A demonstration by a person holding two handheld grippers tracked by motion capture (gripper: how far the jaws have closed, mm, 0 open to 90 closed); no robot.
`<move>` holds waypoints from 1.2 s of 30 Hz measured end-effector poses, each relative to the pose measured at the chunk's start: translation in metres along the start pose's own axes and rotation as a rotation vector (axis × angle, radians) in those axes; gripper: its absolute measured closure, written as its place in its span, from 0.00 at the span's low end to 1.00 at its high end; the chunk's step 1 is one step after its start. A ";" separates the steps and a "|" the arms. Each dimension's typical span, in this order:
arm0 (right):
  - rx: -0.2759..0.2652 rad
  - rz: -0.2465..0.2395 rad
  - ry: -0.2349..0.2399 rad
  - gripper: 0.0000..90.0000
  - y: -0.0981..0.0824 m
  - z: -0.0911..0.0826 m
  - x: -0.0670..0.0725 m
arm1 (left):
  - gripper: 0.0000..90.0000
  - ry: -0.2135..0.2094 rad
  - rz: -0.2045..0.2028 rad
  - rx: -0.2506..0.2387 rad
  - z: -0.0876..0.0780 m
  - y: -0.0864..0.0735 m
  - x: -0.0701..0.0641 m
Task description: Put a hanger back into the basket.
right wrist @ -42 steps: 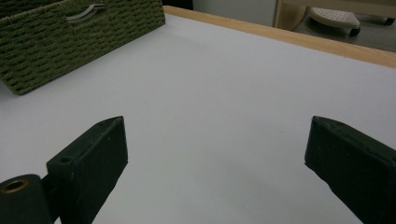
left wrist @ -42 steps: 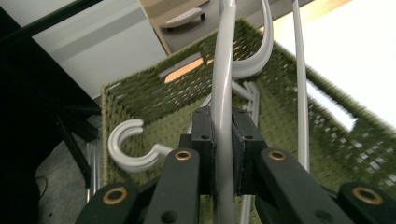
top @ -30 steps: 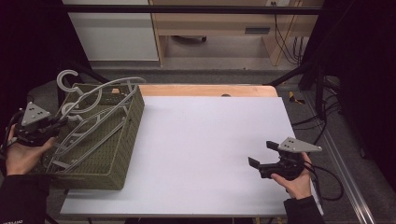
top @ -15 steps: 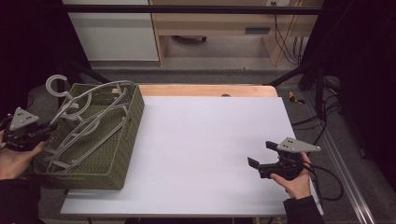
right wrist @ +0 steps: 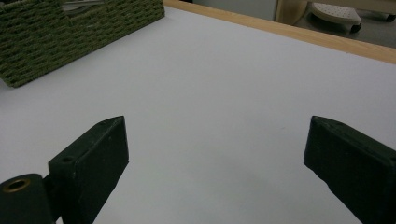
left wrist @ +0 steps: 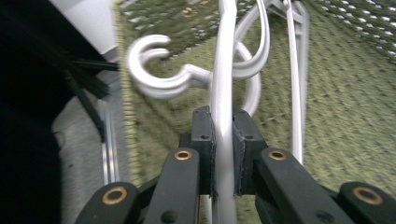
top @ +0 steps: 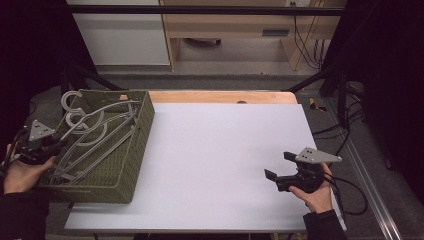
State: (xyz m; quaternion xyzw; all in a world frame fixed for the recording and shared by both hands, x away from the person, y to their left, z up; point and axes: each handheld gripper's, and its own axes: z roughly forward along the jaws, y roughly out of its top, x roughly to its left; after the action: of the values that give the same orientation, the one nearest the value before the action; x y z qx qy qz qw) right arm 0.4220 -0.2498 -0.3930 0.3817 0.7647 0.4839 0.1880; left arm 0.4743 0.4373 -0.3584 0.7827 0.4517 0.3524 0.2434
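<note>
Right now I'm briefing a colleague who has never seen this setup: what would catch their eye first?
Probably the green woven basket at the table's left edge, with pale grey hangers tangled inside and hooks poking over its far rim. Next, the left tongs clamped on one hanger's bar at the basket's near-left side. The right tongs hang open over the bare white tabletop.
</note>
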 end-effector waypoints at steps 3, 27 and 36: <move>0.000 -0.004 -0.001 0.08 0.000 0.000 0.000 | 0.91 -0.028 -0.009 0.014 0.007 -0.001 -0.007; -0.023 -0.001 -0.007 0.07 0.001 -0.003 -0.001 | 0.58 -0.081 -0.133 -0.030 -0.004 0.008 -0.019; -0.044 0.005 -0.017 0.06 0.001 -0.005 -0.001 | 0.33 -0.236 -0.179 -0.230 -0.023 0.019 -0.062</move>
State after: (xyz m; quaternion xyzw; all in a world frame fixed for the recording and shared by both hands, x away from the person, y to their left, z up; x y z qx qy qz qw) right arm 0.4193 -0.2535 -0.3898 0.3836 0.7512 0.4980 0.2015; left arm 0.4456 0.3758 -0.3515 0.7422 0.4448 0.2844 0.4127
